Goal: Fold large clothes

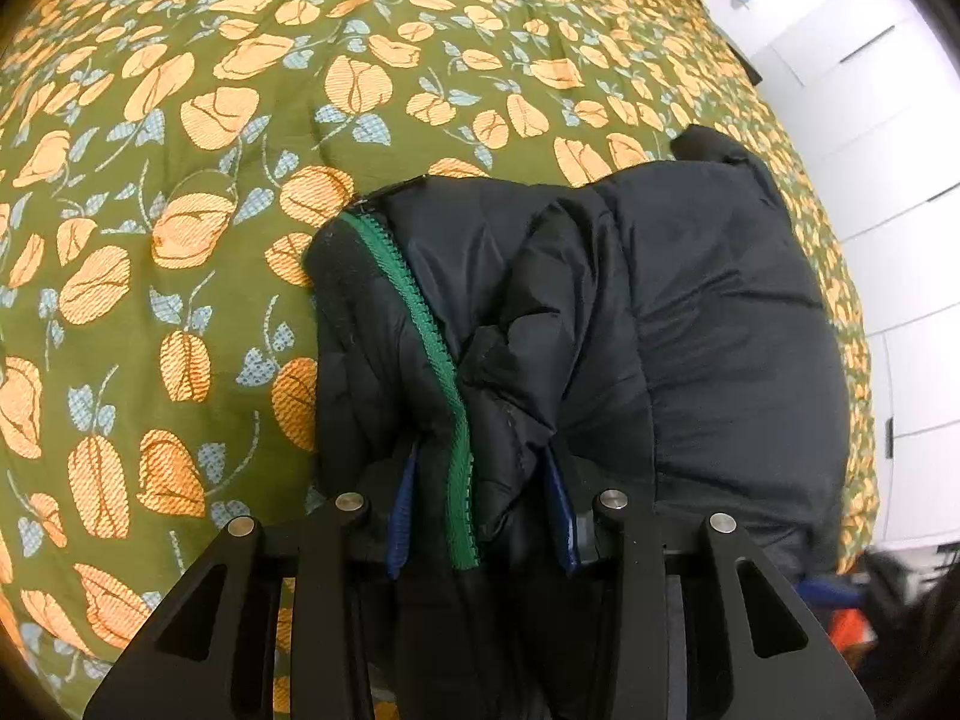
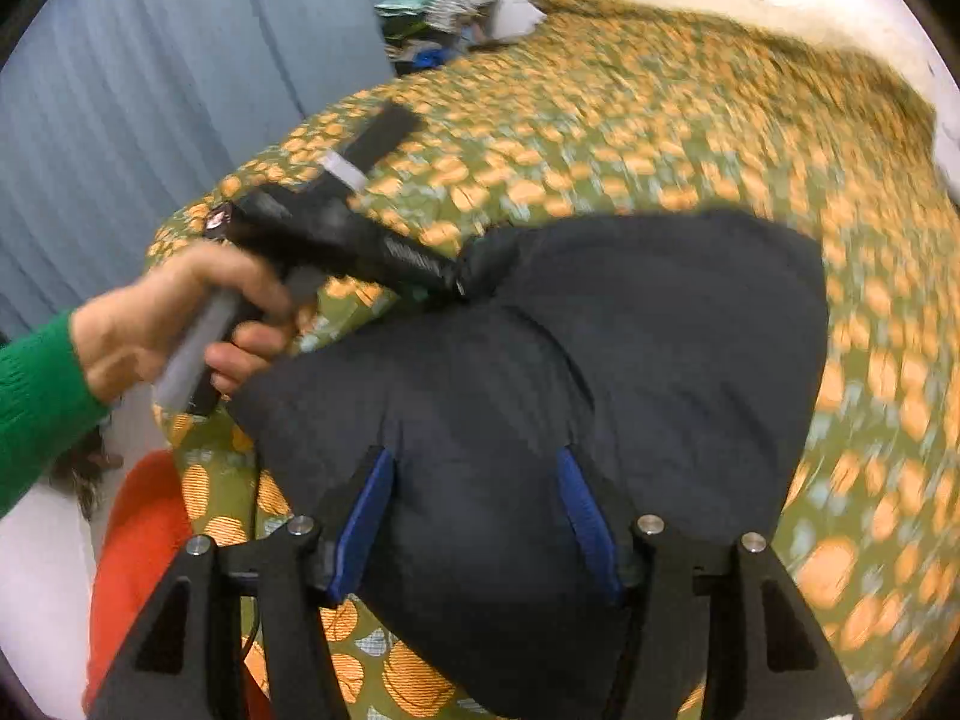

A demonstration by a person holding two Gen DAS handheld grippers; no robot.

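Your black puffer jacket (image 1: 690, 324) lies bunched on the green bedspread (image 1: 180, 180) with its orange flower print, near the bed's edge. Your left gripper (image 1: 480, 516) pinches a thick fold of the jacket along the green zipper (image 1: 420, 312), blue pads (image 1: 401, 510) pressed into the padding on both sides. Your right gripper (image 2: 477, 516) pinches another padded section of the same jacket, jaws held fairly wide by the bulk between them. Left of the jacket in the right wrist view, your left hand (image 2: 180, 324) in a green sleeve (image 2: 36, 402) grips its tool's handle. Beyond the jacket the bedspread stretches bare toward a heap of clothes (image 2: 438, 12) by the grey curtain (image 2: 150, 90). White cupboards (image 1: 888, 180) stand past the bed's right edge; the right view is motion-blurred.
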